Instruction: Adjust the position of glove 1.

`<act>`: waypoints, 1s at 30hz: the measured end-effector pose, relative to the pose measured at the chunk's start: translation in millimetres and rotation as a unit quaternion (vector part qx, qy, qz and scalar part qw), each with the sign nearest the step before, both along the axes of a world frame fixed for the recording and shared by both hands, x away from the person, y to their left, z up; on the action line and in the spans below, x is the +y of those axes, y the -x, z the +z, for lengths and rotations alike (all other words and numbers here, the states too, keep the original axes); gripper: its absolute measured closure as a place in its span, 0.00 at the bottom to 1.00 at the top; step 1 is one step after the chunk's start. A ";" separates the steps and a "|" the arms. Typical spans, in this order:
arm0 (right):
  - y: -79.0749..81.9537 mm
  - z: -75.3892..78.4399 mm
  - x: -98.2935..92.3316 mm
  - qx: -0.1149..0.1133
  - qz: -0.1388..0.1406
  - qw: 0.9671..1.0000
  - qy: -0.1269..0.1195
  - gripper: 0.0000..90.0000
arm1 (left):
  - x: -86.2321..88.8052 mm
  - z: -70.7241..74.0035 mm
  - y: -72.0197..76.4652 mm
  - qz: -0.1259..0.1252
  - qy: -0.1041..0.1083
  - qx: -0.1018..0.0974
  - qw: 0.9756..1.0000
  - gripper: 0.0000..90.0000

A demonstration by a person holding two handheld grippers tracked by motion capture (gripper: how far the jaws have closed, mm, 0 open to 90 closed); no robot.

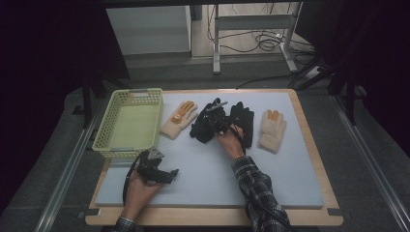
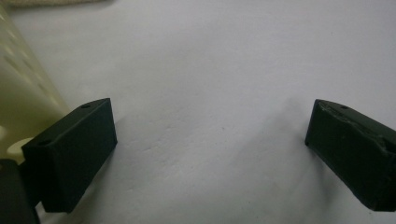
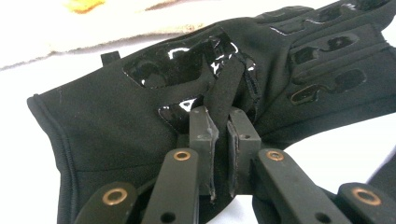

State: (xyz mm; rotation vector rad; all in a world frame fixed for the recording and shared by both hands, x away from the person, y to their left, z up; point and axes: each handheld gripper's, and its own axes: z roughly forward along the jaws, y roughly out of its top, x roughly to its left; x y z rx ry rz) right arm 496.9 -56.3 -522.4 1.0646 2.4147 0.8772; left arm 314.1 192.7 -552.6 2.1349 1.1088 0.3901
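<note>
The right tongs (image 3: 223, 140) are clamped on a pinched fold of the black glove (image 3: 140, 107), which lies mid-bench between a cream glove (image 1: 179, 119) on its left and another black glove (image 1: 243, 121) on its right — a second cream glove (image 1: 272, 130) lies farthest right. The left tongs (image 2: 210, 144) stand apart over bare bench (image 1: 203, 179), near the yellow basket (image 1: 104, 126) — nothing between them.

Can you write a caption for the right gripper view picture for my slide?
The right gripper pinches a fold of a black glove lying on the white mat, with a cream glove behind it.
</note>
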 end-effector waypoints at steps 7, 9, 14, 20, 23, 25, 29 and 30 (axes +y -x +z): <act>15.0 25.3 -13.5 -0.017 0.024 0.999 -0.033 0.92 | 0.0 0.1 0.1 0.000 -0.001 0.000 1.000 0.02; 23.6 34.2 -16.0 -0.019 0.035 0.998 -0.042 0.92 | 0.0 0.0 0.1 0.000 -0.001 0.000 1.000 0.02; 48.4 53.4 -20.2 -0.024 0.061 0.996 -0.063 0.91 | -0.2 -0.1 0.1 0.000 0.001 0.000 1.000 0.02; 76.7 68.4 -24.1 -0.022 0.081 0.993 -0.086 0.91 | 0.0 0.0 0.1 0.000 -0.001 -0.001 1.000 0.02; 102.9 70.0 -27.7 -0.017 0.093 0.990 -0.101 0.91 | -0.4 -0.2 0.2 0.002 0.002 -0.002 1.000 0.02; 109.8 68.6 -29.1 -0.015 0.095 0.990 -0.102 0.91 | -0.4 -0.1 0.1 0.002 0.002 -0.002 1.000 0.02; 133.5 58.6 -37.4 -0.010 0.096 0.990 -0.106 0.91 | -0.4 -0.2 0.2 0.002 0.002 -0.001 1.000 0.02; 142.0 51.4 -41.8 -0.005 0.092 0.990 -0.110 0.91 | -0.5 -0.2 0.2 0.002 0.002 -0.001 1.000 0.02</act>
